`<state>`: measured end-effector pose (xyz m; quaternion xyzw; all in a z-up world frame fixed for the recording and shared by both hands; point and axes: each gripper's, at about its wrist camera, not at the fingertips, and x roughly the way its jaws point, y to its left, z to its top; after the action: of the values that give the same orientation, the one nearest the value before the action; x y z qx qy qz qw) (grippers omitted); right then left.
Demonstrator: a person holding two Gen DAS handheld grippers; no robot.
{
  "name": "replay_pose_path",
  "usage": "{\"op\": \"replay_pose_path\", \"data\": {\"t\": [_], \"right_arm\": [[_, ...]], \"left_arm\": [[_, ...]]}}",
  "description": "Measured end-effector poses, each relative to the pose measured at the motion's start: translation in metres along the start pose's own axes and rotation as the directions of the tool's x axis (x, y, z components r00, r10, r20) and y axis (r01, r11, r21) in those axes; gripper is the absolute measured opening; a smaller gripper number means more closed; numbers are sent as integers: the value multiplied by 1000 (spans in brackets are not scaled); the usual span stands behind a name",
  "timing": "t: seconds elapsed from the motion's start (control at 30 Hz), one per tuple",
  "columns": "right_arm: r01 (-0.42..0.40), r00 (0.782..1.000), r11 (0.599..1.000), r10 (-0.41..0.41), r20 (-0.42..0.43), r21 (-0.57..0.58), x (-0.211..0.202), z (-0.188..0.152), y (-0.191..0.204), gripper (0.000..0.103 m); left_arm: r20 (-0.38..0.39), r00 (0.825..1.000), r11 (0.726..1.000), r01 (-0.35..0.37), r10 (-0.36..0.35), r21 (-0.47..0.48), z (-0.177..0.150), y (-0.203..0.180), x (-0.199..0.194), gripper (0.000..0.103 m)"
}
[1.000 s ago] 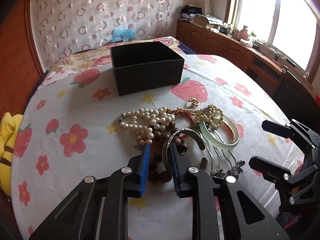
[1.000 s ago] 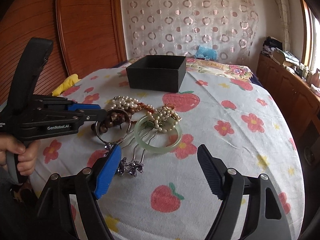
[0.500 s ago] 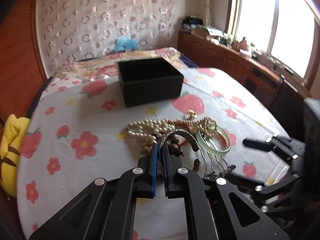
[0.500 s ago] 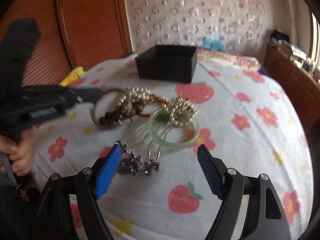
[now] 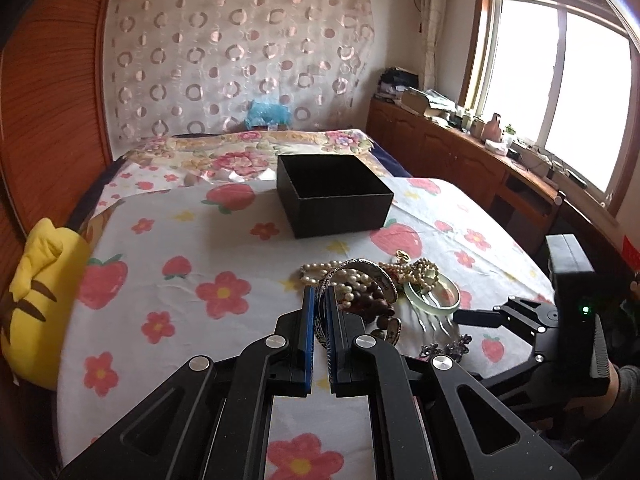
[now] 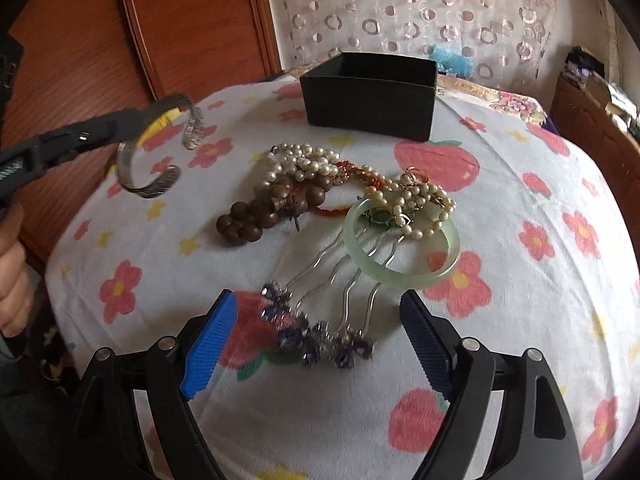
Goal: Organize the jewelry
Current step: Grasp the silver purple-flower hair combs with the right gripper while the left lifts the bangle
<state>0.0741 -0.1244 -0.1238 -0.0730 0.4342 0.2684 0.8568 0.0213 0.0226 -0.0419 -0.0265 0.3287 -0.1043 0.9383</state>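
Note:
My left gripper (image 5: 319, 300) is shut on a silver cuff bracelet (image 5: 360, 270) and holds it in the air above the bed; the cuff (image 6: 160, 148) shows at the left of the right wrist view, clear of the pile. The jewelry pile lies on the sheet: pearl necklace (image 6: 304, 164), brown wooden beads (image 6: 256, 216), jade bangle (image 6: 404, 240), hair comb with purple flowers (image 6: 320, 336). The open black box (image 5: 334, 194) stands behind the pile. My right gripper (image 6: 316, 332) is open, its jaws either side of the comb's flowers.
The flower-and-strawberry sheet (image 5: 168, 280) covers a rounded bed. A yellow plush toy (image 5: 44, 300) lies at the left edge. A wooden sideboard (image 5: 460, 152) with clutter runs under the window on the right. A wooden wardrobe (image 6: 192, 24) stands on the left.
My left gripper closed on the silver cuff and lifted it up and left off the pile. My right gripper moved closer to the hair comb, still open.

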Motion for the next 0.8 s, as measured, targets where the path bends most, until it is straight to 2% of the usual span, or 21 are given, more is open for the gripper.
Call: {"op": "replay_pose_path", "data": {"t": [0.1, 0.17, 0.2, 0.23, 0.47, 0.53, 0.67, 0.7, 0.73, 0.8], "right_arm": [[48, 999, 997, -49, -20, -60, 8, 6, 9, 85], [67, 997, 994, -69, -20, -91, 10, 5, 12, 80], [61, 998, 994, -64, -21, -89, 9, 6, 12, 70], [63, 998, 994, -65, -19, -91, 7, 5, 12, 65], [-43, 998, 993, 37, -52, -111, -8, -5, 19, 64], [-73, 997, 992, 69, -40, -107, -16, -6, 23, 64], [-80, 997, 990, 80, -6, -119, -30, -4, 30, 63], [-83, 996, 989, 84, 5, -123, -34, -2, 31, 54], [-89, 996, 988, 92, 11, -127, -36, -1, 31, 27], [-53, 998, 989, 58, 31, -139, -39, 3, 31, 25]], "left_arm": [[1, 1000, 1000, -4, 4, -10, -1, 4, 0, 4], [4, 1000, 1000, -4, 4, -13, -1, 6, -2, 4], [5, 1000, 1000, -5, 5, -14, -2, 7, -3, 4], [6, 1000, 1000, -5, 5, -16, -1, 8, -4, 4], [17, 1000, 1000, -9, 10, -26, 2, 10, -9, 4], [19, 1000, 1000, -9, 10, -26, 2, 11, -9, 4], [22, 1000, 1000, -10, 11, -25, 1, 12, -10, 4], [23, 1000, 1000, -11, 12, -23, 2, 11, -9, 4], [26, 1000, 1000, -13, 14, -20, 2, 11, -9, 4], [28, 1000, 1000, -14, 15, -18, 3, 11, -9, 4]]}}
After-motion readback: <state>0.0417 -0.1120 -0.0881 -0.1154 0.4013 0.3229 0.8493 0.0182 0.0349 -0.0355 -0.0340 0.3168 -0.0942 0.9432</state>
